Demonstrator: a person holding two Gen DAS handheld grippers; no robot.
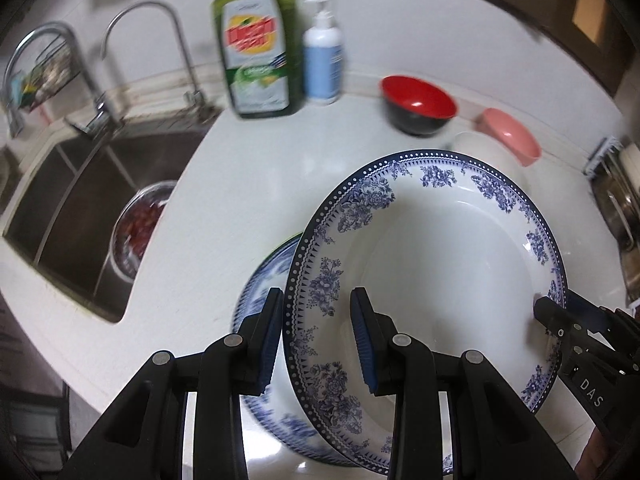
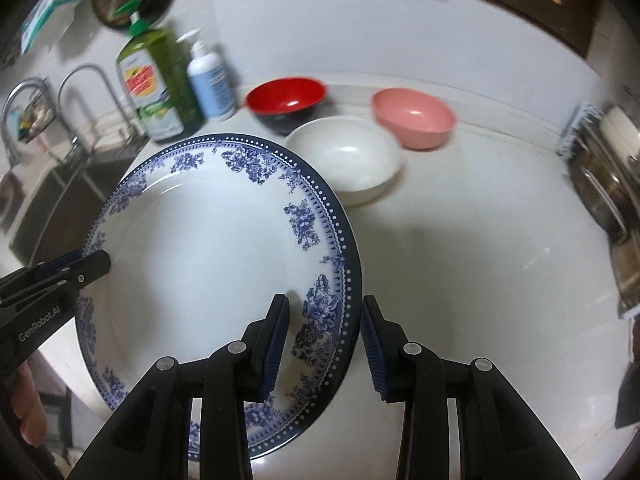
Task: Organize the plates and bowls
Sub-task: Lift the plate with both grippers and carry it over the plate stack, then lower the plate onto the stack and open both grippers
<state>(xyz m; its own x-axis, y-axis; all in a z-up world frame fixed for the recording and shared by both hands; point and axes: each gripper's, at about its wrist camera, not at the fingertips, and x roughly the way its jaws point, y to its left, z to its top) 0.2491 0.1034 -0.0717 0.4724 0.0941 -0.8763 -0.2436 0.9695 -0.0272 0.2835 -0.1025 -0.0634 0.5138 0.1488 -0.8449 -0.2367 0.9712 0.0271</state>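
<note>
Blue-flowered plate [image 1: 440,264], clamped at opposite rims by left gripper [image 1: 316,344] and right gripper [image 2: 324,344], hangs above another plate [image 1: 260,280]; white bowl [image 2: 348,160], red bowl [image 2: 284,100], pink bowl [image 2: 412,118] sit beyond.

Green detergent bottle [image 1: 256,48] beside white pump bottle [image 1: 323,60], near sink [image 1: 80,200].

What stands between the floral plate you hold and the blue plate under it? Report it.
Nothing visible. The floral plate, clamped at opposite rims by the left gripper and right gripper, hangs tilted above the lower blue plate. The red bowl, white bowl and pink bowl stand apart, nearer the wall.
</note>
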